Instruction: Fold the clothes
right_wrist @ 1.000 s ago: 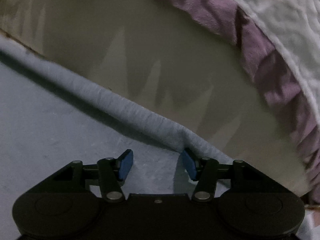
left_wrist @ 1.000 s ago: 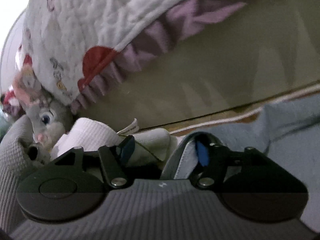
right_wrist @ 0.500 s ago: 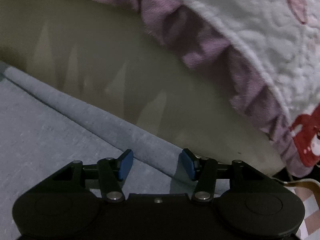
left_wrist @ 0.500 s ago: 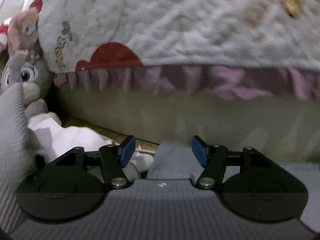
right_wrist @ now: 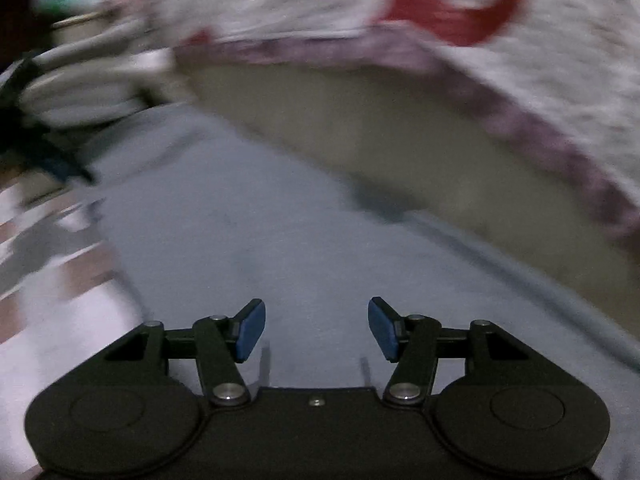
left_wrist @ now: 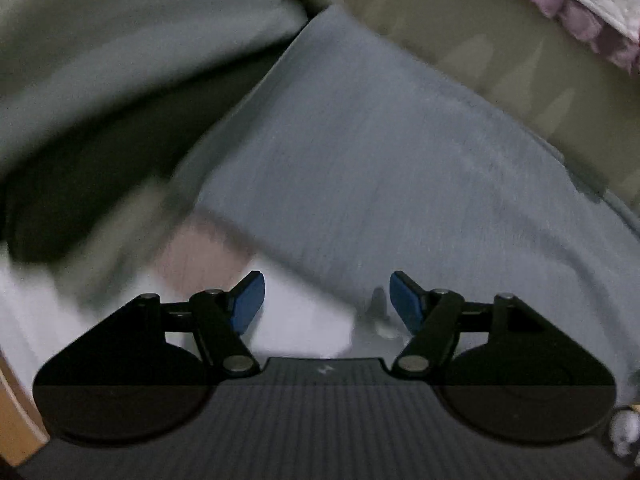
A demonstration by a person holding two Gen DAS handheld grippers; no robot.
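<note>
Two blurred views — grey garment [left_wrist: 360, 160] smeared.

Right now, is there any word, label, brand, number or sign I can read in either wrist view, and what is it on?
No readable text in either view.
Left gripper: a small pale mark on its grey body, too small to read as a letter or logo.
Quilted blanket: a red printed shape, blurred by motion; no letters made out.
Blue-grey garment: no tag or print visible.
</note>
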